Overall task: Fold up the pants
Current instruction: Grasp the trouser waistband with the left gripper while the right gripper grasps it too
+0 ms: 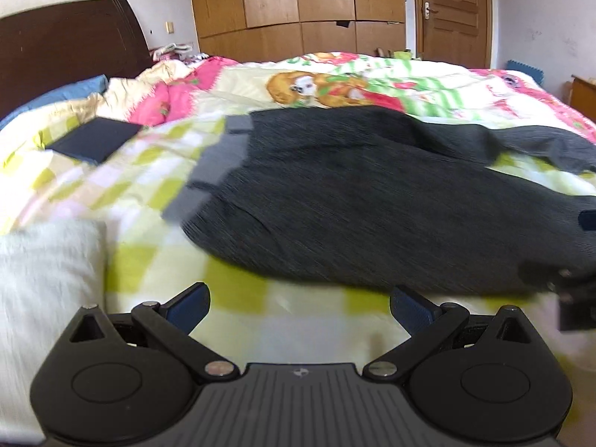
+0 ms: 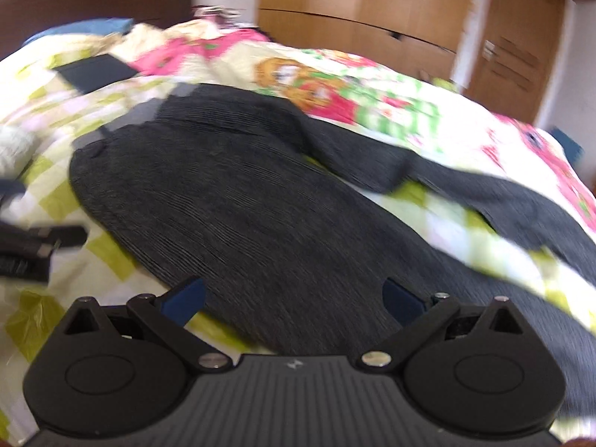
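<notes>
Dark grey ribbed pants (image 1: 354, 193) lie spread on the bed, with a lighter grey waistband (image 1: 216, 164) at the left and legs trailing right. My left gripper (image 1: 300, 309) is open and empty, just short of the pants' near edge, over the checked blanket. In the right wrist view the pants (image 2: 260, 216) fill the middle, the waistband (image 2: 138, 119) at the upper left. My right gripper (image 2: 294, 300) is open and empty, low over the near edge of the pants. The left gripper's black body (image 2: 29, 246) shows at the left edge.
The bed carries a yellow-green checked blanket (image 1: 130, 193) and a pink cartoon quilt (image 1: 335, 82) behind. A folded dark cloth (image 1: 95, 139) lies at the far left. A white fluffy pillow (image 1: 44, 279) is at the near left. A dark headboard (image 1: 67, 37) and wooden wardrobe (image 1: 298, 7) stand behind.
</notes>
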Tool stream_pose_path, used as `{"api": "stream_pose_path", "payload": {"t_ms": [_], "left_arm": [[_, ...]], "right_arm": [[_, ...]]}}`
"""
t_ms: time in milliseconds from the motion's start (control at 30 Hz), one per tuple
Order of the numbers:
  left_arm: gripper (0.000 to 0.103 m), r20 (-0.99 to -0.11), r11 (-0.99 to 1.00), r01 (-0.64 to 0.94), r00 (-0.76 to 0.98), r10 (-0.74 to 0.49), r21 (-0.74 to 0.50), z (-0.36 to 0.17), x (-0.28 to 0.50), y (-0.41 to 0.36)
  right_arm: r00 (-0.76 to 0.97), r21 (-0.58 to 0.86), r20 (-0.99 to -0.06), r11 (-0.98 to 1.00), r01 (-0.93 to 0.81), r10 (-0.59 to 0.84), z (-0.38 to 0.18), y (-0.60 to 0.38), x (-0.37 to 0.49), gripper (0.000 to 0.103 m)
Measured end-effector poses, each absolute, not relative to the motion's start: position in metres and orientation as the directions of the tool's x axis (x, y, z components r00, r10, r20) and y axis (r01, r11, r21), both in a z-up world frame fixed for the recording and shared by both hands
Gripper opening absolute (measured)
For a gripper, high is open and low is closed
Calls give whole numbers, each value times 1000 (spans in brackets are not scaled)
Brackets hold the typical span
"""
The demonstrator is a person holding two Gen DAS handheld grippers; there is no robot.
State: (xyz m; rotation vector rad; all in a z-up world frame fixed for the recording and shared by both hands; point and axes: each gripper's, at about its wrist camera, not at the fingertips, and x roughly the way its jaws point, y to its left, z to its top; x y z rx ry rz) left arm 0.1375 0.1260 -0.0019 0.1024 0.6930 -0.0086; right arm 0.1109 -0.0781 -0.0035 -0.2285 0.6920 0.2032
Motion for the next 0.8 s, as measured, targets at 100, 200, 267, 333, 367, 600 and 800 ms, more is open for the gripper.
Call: {"api": "stream_pose_path", "payload": {"t_ms": [100,200,267,333,367,600,800], "left_arm": [[103,-641,991,47,766,45,126,-6,166,145],[103,-657,991,32,752,60,128,-8,197,165],[103,-651,992,19,756,69,127,-8,212,177],[103,-640,992,2,765,78,124,-7,224,188],[103,-637,992,-7,766,84,123,-8,231,194],[91,-726,998,-50,687,17,-24,-24,268,236],[77,-739,1000,-4,673,12,13,-22,250,228]], "right_arm": [[729,-172,-664,916,-364,165,-10,-57,127,97],[702,-188,-682,878,-439,205,-18,-35,140,96],[690,-195,-686,854,-482,233,-21,-21,145,96],[679,-204,-686,827,-524,261,-25,-9,148,96],[674,-211,-688,814,-542,270,-27,-5,148,96],[623,-146,-721,812,-565,304,-33,4,170,81],[581,-121,-746,792,-598,325,-27,-3,166,47]]}}
